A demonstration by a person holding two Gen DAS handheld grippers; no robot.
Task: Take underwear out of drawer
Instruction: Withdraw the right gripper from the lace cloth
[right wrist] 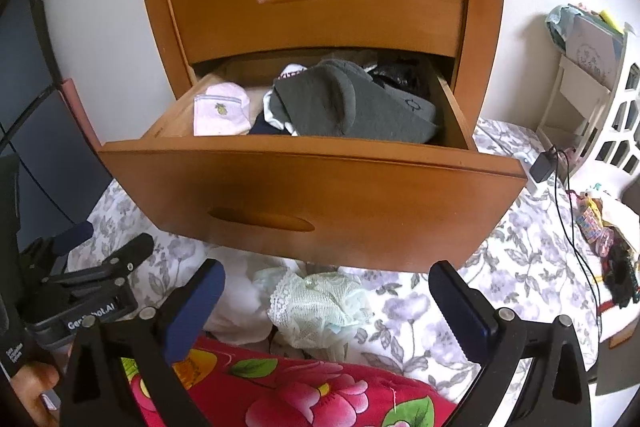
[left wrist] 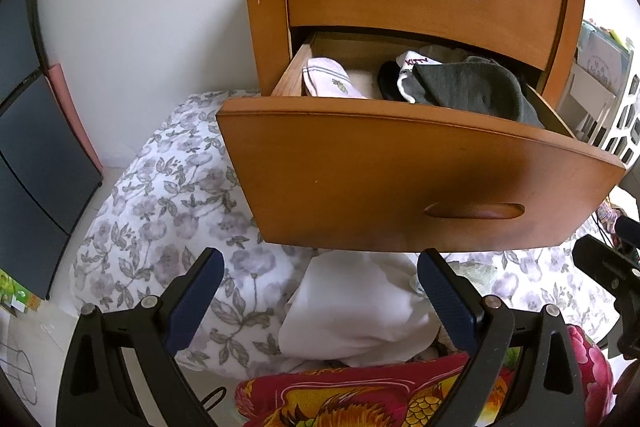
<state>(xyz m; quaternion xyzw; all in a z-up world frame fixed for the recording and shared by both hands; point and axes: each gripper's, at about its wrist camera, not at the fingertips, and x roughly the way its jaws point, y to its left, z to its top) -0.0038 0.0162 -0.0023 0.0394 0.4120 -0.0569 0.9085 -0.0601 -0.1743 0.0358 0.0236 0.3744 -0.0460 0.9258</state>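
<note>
- Underwear (right wrist: pixel 316 301), pale lace, lies on the flowered bedding (right wrist: pixel 500 287) below the open drawer (right wrist: pixel 312 195).
- Right gripper (right wrist: pixel 326 301) gapes wide, empty.
- Left gripper (left wrist: pixel 320 291) looks spread apart, holding nothing.

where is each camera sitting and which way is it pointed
Left wrist: on the left gripper, open, angled down at the open drawer and a white garment on the bed.
Right wrist: on the right gripper, open over lace underwear; the left gripper and a hand show at lower left.
Shared: dresser, drawer, grey garment, floral bedding.
</note>
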